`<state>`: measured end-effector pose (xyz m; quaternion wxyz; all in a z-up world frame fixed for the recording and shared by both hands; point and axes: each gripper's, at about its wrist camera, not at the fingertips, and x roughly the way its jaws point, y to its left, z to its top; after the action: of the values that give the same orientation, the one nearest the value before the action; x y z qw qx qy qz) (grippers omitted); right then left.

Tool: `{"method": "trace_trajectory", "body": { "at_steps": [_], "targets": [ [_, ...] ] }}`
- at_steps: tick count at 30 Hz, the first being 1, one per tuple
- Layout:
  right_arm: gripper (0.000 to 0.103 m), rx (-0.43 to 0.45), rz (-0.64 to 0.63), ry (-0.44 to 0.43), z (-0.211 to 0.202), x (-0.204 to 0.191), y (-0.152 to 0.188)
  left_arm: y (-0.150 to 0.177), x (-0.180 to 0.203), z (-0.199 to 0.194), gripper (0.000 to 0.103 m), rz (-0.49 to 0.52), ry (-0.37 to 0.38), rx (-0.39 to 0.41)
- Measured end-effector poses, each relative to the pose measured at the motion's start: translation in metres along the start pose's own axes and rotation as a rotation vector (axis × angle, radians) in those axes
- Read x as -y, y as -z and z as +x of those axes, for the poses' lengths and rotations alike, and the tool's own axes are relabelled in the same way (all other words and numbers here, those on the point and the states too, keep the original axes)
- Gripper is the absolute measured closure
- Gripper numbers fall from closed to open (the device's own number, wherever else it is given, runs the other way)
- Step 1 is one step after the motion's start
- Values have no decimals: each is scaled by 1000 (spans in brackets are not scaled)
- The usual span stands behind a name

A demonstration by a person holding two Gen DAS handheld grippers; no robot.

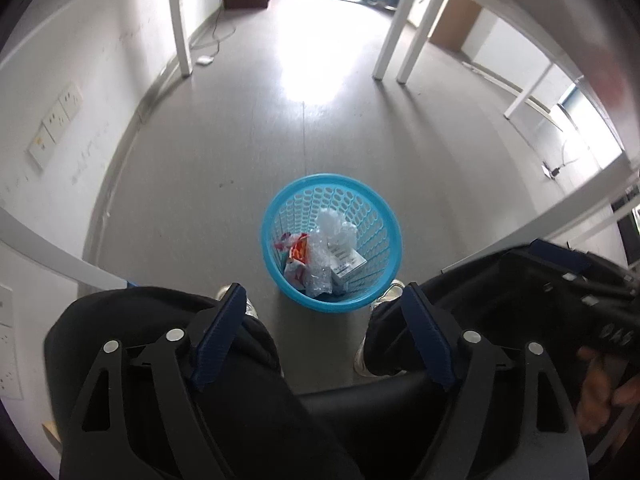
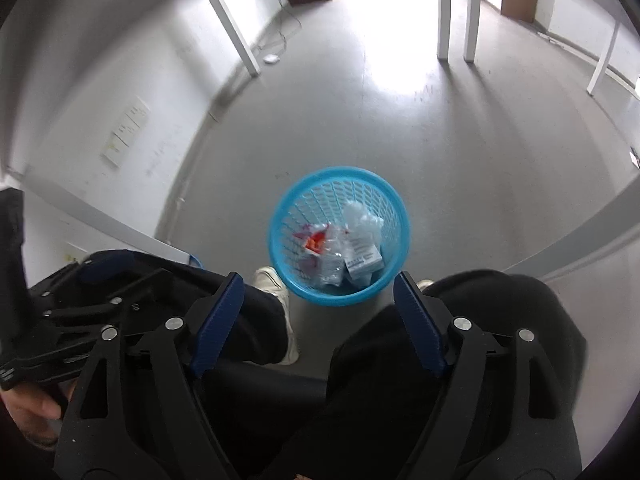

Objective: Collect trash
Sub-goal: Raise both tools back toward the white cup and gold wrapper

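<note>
A blue perforated wastebasket (image 1: 276, 216) (image 2: 280, 208) stands on the grey floor between the person's shoes. Inside lie crumpled clear plastic (image 1: 334, 228) (image 2: 360, 216), a white box (image 1: 346, 266) (image 2: 362, 260) and a red-orange wrapper (image 1: 296, 252) (image 2: 314, 242). My left gripper (image 1: 324, 292) hangs open high above the basket's near rim, nothing between its blue pads (image 1: 222, 332). My right gripper (image 2: 318, 282) is open too and holds nothing. Each gripper shows at the edge of the other's view: the right gripper's body (image 1: 560, 284) and the left gripper's body (image 2: 80, 300).
The person's black trouser legs (image 1: 168, 320) (image 2: 500, 320) and white shoes (image 1: 380, 304) (image 2: 276, 284) flank the basket. White table legs (image 1: 180, 20) (image 2: 444, 12) stand farther off. A white wall with sockets (image 1: 52, 124) runs on the left, with a cable on the floor (image 1: 216, 40).
</note>
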<state>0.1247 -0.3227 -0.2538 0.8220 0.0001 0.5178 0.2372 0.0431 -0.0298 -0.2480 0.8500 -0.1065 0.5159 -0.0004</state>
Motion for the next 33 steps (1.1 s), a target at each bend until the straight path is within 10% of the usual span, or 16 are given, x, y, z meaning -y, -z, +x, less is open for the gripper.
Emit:
{"method": "trace_trajectory", "body": {
  "at_steps": [13,21,33],
  "targets": [
    [14,276,-88,39,-139,-11,24,21,36,-100,6,153,9,211],
    [9,417,-112,27,-182,-20,-7,-3,47,-174,6,200,-17,495],
    [9,507,-113,28,-186,-27,-90,-84,36,-165,6,128,-25,523]
  ]
}}
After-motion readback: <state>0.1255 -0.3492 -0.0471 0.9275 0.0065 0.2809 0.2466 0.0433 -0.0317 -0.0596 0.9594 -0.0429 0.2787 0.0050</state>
